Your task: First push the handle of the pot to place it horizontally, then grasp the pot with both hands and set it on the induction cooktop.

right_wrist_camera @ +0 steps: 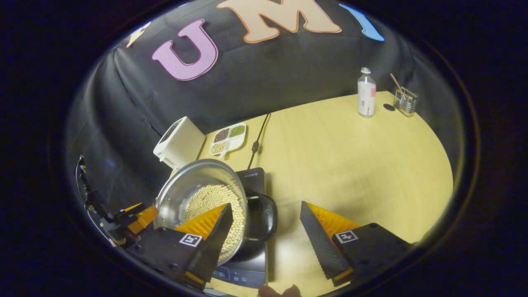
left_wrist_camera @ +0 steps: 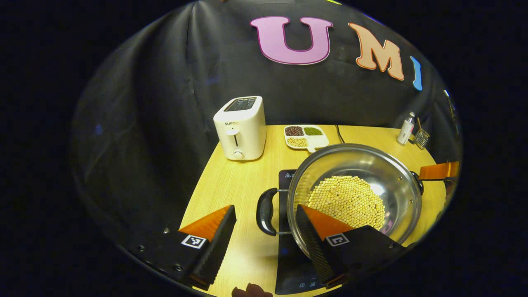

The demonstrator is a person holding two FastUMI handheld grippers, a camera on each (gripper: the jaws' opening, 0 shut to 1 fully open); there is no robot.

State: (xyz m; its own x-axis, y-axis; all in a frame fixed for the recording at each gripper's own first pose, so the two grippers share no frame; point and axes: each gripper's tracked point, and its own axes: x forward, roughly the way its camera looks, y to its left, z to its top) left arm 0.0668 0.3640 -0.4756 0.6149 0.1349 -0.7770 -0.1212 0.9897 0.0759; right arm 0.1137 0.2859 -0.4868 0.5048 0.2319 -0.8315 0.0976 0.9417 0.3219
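the steel pot (left_wrist_camera: pixel 354 194), its bottom covered with pale beans, sits over the black induction cooktop (left_wrist_camera: pixel 288 264) on the yellow desk (left_wrist_camera: pixel 231 185). the left hand-held gripper (left_wrist_camera: pixel 266 235) is spread open with the pot's left handle (left_wrist_camera: pixel 266 211) between its fingers, untouched, and the right hand-held gripper (right_wrist_camera: pixel 264 231) is likewise open around the right handle (right_wrist_camera: pixel 266 218). behind stand a white toaster (left_wrist_camera: pixel 240 128), a divided dish of beans (left_wrist_camera: pixel 305 137) and a small bottle (right_wrist_camera: pixel 366 93).

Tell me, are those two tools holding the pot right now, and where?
Neither holds it. The left tool stands open around one pot handle; the right tool stands open around the other handle.
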